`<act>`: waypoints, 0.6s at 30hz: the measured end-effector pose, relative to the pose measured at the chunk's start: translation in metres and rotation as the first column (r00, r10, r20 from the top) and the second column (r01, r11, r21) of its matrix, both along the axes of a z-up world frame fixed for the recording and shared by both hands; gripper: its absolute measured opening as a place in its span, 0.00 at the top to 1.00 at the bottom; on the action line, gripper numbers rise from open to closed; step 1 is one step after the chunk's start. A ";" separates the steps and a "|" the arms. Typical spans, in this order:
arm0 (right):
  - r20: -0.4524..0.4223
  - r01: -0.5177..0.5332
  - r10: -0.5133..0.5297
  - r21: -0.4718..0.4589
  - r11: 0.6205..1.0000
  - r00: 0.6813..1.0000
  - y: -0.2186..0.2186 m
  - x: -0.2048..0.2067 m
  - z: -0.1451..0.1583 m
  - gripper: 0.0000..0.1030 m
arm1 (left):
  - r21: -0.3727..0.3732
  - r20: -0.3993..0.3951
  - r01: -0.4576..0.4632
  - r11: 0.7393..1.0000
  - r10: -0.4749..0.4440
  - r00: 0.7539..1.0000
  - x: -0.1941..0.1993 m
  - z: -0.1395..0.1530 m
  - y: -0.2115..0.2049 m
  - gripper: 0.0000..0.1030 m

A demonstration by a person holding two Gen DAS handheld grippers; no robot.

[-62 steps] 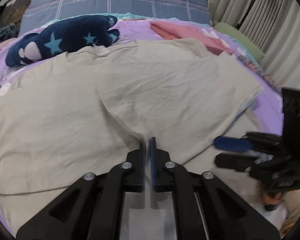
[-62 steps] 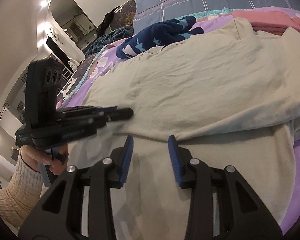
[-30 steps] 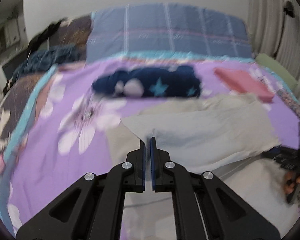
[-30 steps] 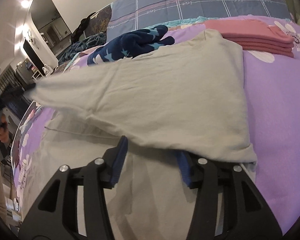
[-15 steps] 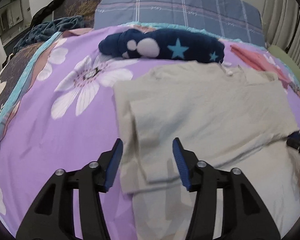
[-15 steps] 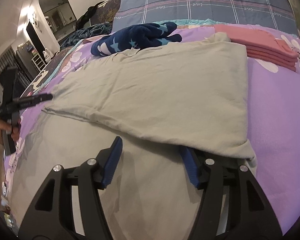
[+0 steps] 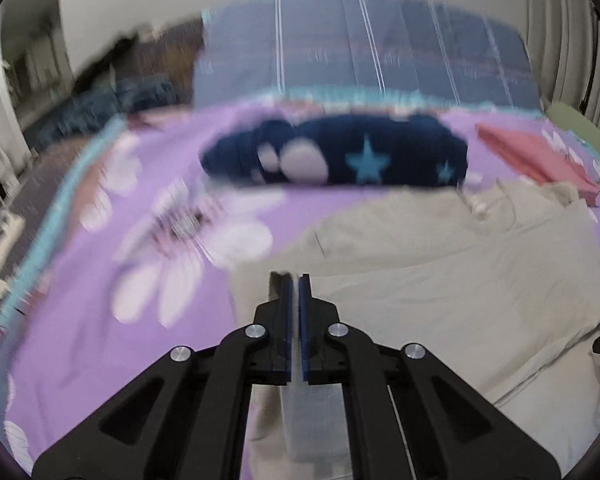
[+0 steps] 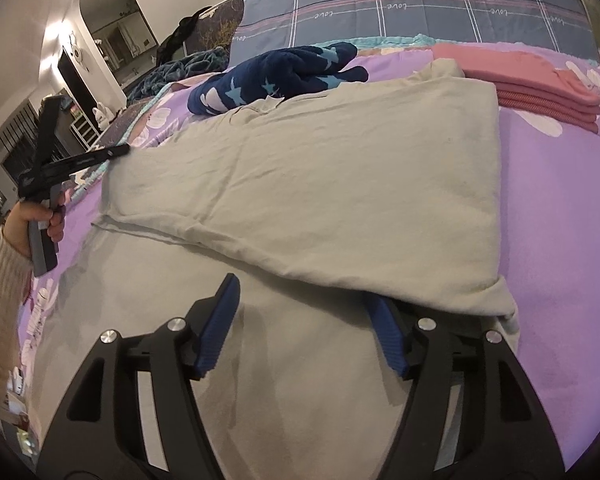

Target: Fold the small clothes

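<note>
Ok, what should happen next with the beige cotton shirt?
Probably swing the left gripper rightward, carrying the edge of the beige cotton shirt over. Its jaws look shut on the shirt's left corner, while the right gripper sits open at the near fold.

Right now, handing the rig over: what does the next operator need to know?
Left tool: shut at the left edge of the beige shirt; whether it grips cloth is unclear, the view is blurred.
Right tool: open, one finger tucked under the folded flap.
Shirt lies on the purple sheet, one layer folded over.
Left: remaining folds, then probably onto the pink stack.
</note>
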State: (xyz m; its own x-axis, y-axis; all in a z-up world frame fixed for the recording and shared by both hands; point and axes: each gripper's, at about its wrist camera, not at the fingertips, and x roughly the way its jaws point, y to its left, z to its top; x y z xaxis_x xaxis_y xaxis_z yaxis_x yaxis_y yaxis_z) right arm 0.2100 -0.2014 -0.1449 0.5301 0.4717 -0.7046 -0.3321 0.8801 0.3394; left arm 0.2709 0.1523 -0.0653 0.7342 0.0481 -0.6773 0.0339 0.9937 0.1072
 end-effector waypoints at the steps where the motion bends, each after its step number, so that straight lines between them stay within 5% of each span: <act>1: -0.001 0.000 0.000 0.003 1.000 1.000 0.000 0.000 0.000 0.36 | 0.011 0.002 -0.006 1.000 0.006 1.000 -0.001 -0.001 0.001 0.93; 4: 0.002 0.000 0.000 -0.005 1.000 1.000 0.001 0.000 0.001 0.36 | 0.129 -0.050 -0.075 0.989 0.082 0.995 0.005 -0.021 0.004 0.64; 7: 0.009 0.002 -0.002 -0.019 1.000 1.000 0.003 -0.001 0.002 0.36 | 0.100 -0.034 -0.067 0.993 0.070 0.997 -0.005 -0.021 0.002 0.63; 10: 0.015 0.004 -0.003 -0.044 0.999 1.000 0.005 -0.004 0.006 0.37 | 0.011 -0.001 0.044 0.999 -0.044 0.999 -0.022 -0.008 -0.019 0.61; 12: 0.021 -0.011 0.012 -0.044 0.999 1.000 0.003 -0.008 0.013 0.38 | -0.027 -0.017 0.142 0.989 -0.143 0.990 -0.027 -0.009 -0.042 0.49; 16: 0.081 -0.003 -0.003 0.080 0.997 0.997 -0.030 -0.010 0.047 0.39 | -0.006 -0.154 0.224 0.975 -0.222 0.963 -0.021 -0.058 -0.076 0.41; 18: 0.086 0.078 -0.091 0.147 0.986 0.992 -0.062 0.003 0.062 0.39 | 0.009 -0.125 0.209 0.978 -0.206 0.971 -0.023 -0.062 -0.078 0.39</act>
